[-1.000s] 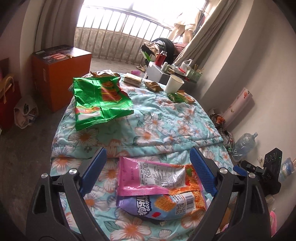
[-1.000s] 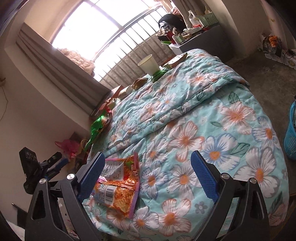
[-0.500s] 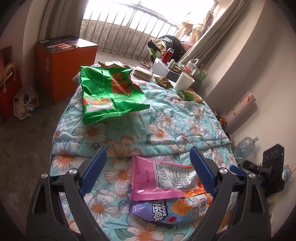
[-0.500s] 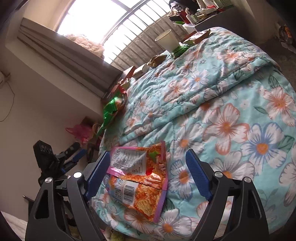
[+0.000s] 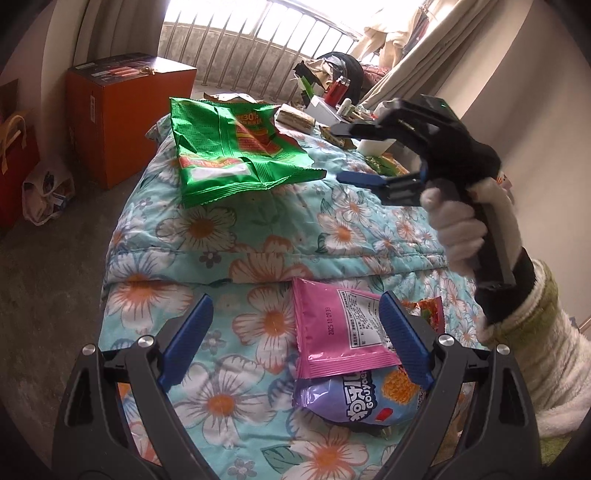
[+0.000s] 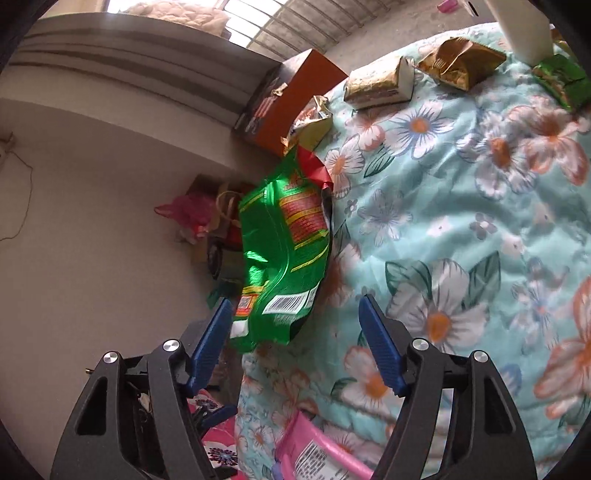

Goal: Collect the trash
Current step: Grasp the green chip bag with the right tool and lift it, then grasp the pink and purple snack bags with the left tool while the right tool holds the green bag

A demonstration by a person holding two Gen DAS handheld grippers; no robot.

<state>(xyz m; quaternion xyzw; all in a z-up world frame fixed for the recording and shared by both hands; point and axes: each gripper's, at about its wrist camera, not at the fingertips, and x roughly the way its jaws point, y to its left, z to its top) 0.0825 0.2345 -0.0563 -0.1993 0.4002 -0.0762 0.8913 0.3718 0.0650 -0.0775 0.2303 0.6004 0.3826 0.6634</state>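
A big green snack bag [image 5: 236, 155] lies on the far left of the floral quilt [image 5: 229, 236]. It also shows in the right wrist view [image 6: 284, 254], just ahead of my open, empty right gripper [image 6: 293, 306]. That gripper shows in the left wrist view [image 5: 341, 153], held over the quilt right of the green bag. My left gripper [image 5: 293, 301] is open and empty above the near end of the quilt. A pink packet [image 5: 343, 328] lies on a purple snack bag [image 5: 358, 400] by its right finger.
Gold wrappers [image 6: 380, 85], a small green wrapper [image 6: 561, 81] and a white cup [image 6: 521, 26] sit at the quilt's far end. An orange box [image 5: 129, 110] stands on the floor to the left, with bags [image 5: 44, 195] beside it. A wall runs along the right.
My right gripper has swung forward across the quilt from the pink packet to the green bag and come into the left wrist view. My left gripper has drifted a little left.
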